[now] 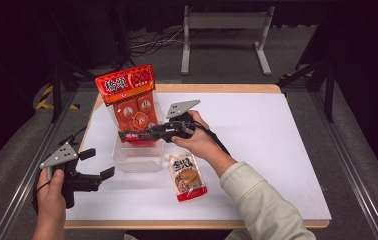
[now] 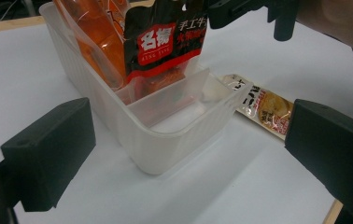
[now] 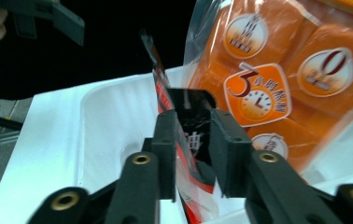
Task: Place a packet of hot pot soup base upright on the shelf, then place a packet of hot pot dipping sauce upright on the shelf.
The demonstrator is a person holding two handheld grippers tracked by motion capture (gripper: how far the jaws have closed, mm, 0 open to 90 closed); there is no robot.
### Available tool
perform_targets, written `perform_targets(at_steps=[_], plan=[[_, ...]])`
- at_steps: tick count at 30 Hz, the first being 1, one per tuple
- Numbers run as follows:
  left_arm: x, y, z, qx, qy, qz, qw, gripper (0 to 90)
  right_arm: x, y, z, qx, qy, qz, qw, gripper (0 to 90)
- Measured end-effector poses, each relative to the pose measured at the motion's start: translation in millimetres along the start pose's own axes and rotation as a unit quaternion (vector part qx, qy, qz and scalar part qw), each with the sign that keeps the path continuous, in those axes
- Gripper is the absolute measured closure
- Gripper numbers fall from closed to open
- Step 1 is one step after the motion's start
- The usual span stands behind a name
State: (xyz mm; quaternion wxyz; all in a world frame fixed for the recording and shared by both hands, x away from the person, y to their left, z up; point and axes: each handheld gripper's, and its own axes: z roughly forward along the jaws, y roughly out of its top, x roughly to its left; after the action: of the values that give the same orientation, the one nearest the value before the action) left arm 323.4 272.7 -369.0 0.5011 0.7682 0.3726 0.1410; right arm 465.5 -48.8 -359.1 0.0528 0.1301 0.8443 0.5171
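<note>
The black-and-red packet (image 3: 184, 154) is half hidden between the right gripper (image 3: 191, 154) jaws – parted, loose around it – standing in the clear bin (image 1: 137, 160) beside the orange bag (image 1: 132, 100). Left gripper (image 1: 94, 162) spread wide.

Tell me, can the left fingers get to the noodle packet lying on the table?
Probably yes: the packet lies flat beside the clear bin, and nothing sits between it and the open left fingers.

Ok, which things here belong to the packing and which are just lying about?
In the job: right gripper, black-and-red packet between its jaws, clear bin, orange packet standing in it.
Lying about: pale pouch on the table, left gripper, open, grey stand behind.
</note>
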Motion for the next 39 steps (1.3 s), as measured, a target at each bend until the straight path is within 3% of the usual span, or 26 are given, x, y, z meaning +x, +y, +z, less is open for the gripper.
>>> perform_targets(at_steps=[4, 10, 14, 17, 29, 35, 39], plan=[[-0.7, 2.3, 2.3, 0.001, -0.003, 0.004, 1.0, 2.6, 0.4, -0.1, -18.9, -0.035, -0.003, 0.016, 0.9992, 50.1], [-1.2, 4.5, 7.7, 0.004, -0.007, 0.003, 1.0, 2.6, 4.2, -1.6, -46.0, -0.064, -0.029, 0.02, 0.9973, 38.6], [-0.9, 5.0, 9.3, 0.006, -0.006, 0.006, 0.9999, 2.6, 6.9, -3.5, -59.7, -0.06, -0.053, 0.029, 0.9964, 30.6], [-1.4, 5.0, 8.0, 0.005, -0.005, 0.001, 1.0, 2.6, 8.7, -7.1, -65.5, -0.039, -0.083, 0.03, 0.9953, 28.4], [-2.2, 3.7, 6.2, 0.008, -0.001, 0.001, 1.0, 2.6, 11.3, -19.7, -84.2, -0.038, -0.111, 0.03, 0.9926, 24.4], [-2.3, 3.5, 6.2, -0.003, -0.002, -0.006, 1.0, 2.5, 12.1, -29.9, -86.3, -0.032, -0.11, 0.036, 0.9927, 27.0], [-3.8, 4.3, 7.9, -0.011, -0.005, -0.013, 0.9998, 2.5, 10.1, -40.3, -82.4, -0.02, -0.093, 0.053, 0.994, 31.0]])
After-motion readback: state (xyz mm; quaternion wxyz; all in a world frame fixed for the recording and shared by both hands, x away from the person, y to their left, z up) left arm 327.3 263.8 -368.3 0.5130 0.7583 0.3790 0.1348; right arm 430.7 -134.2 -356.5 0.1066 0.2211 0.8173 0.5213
